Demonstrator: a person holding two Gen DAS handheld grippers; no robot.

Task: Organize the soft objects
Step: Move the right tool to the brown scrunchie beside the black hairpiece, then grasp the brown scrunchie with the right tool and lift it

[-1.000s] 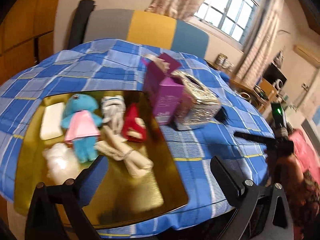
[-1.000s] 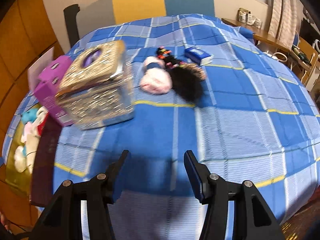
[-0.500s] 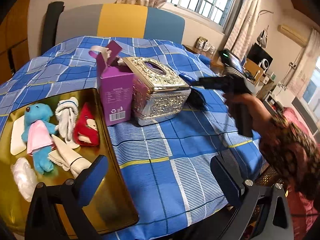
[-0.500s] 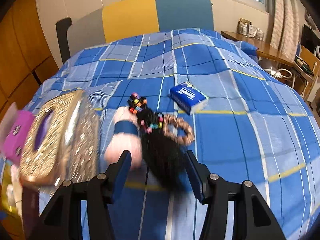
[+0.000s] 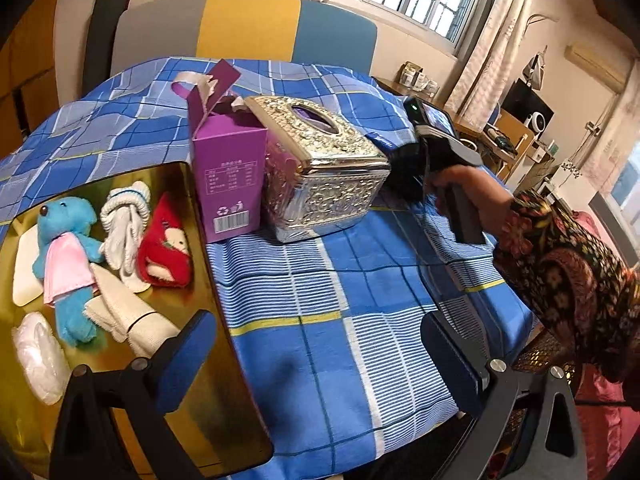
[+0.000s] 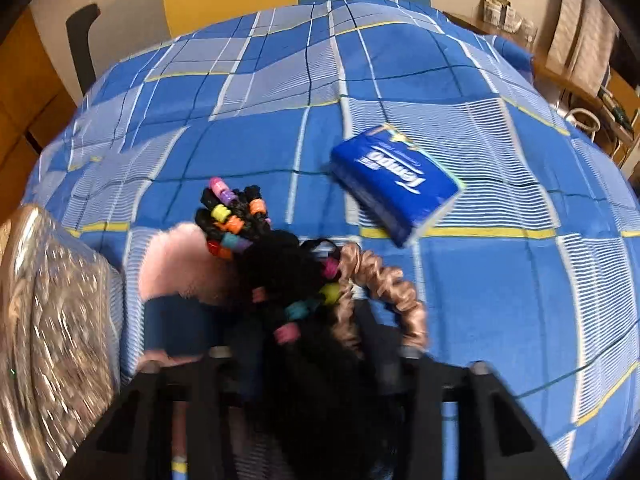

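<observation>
A gold tray [image 5: 176, 176] at the left holds a blue teddy [image 5: 66, 264], a white rope toy [image 5: 124, 220], a red pouch [image 5: 166, 246], a white cloth roll [image 5: 128, 316] and white pads. My left gripper [image 5: 320, 344] is open above the tray's right edge. My right gripper [image 6: 308, 344] is open, its fingers either side of a black fluffy scrunchie [image 6: 304, 320] with beaded ties [image 6: 232, 216]. A pink pompom [image 6: 180, 264] lies to its left, a tan scrunchie [image 6: 384, 292] to its right. In the left wrist view the right gripper's body [image 5: 444, 160] is behind the silver box.
A purple carton [image 5: 228, 172] and a silver tissue box [image 5: 320, 168] stand mid-table on the blue plaid cloth [image 5: 360, 280]. A blue tissue pack [image 6: 396, 188] lies beyond the scrunchies. A chair [image 5: 248, 28] stands behind the table.
My right gripper moved forward and down onto the scrunchie pile, which now sits between its fingers. My left gripper swung right, away from over the tray.
</observation>
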